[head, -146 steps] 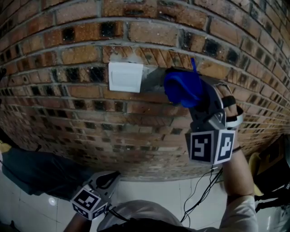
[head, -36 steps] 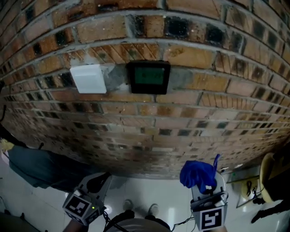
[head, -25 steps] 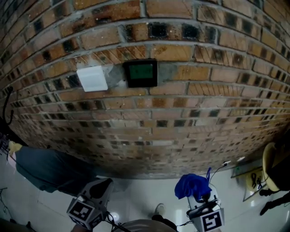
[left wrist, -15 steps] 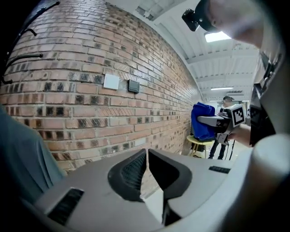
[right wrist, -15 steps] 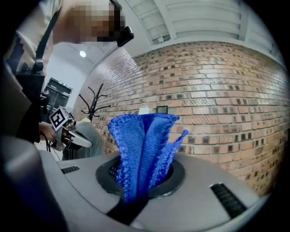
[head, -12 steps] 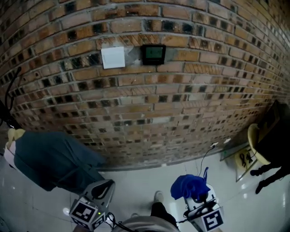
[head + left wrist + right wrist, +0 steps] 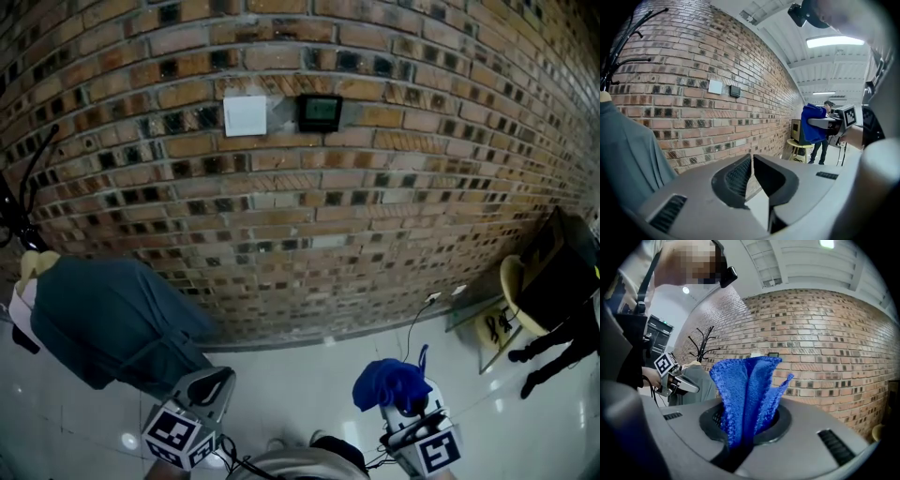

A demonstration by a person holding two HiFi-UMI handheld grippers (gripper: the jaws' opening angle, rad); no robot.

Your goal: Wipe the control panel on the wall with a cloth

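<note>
Two hand-held tongs hang low above the glossy floor (image 7: 291, 380) as a person stands well back from the brick wall (image 7: 375, 216): the right tongs (image 7: 401, 411) are clamped on a bunched blue cloth (image 7: 389, 382) that stands up from their tips, while the left tongs (image 7: 212, 382) are closed together on nothing. The control panel (image 7: 320, 112), a small dark unit with a greenish screen, sits high on the wall, just beside a white switch plate (image 7: 245, 115) and well apart from the cloth. By the look of it, wiping is not under way. Doing it well would mean stepping in, raising the right tongs and laying the cloth's loose fold flat on the screen. Light, even strokes would let only fabric, not the hard tips, touch it, clear of the switch plate. No container is in sight; a grey garment (image 7: 103, 319) hangs toward the wall's left edge.
</note>
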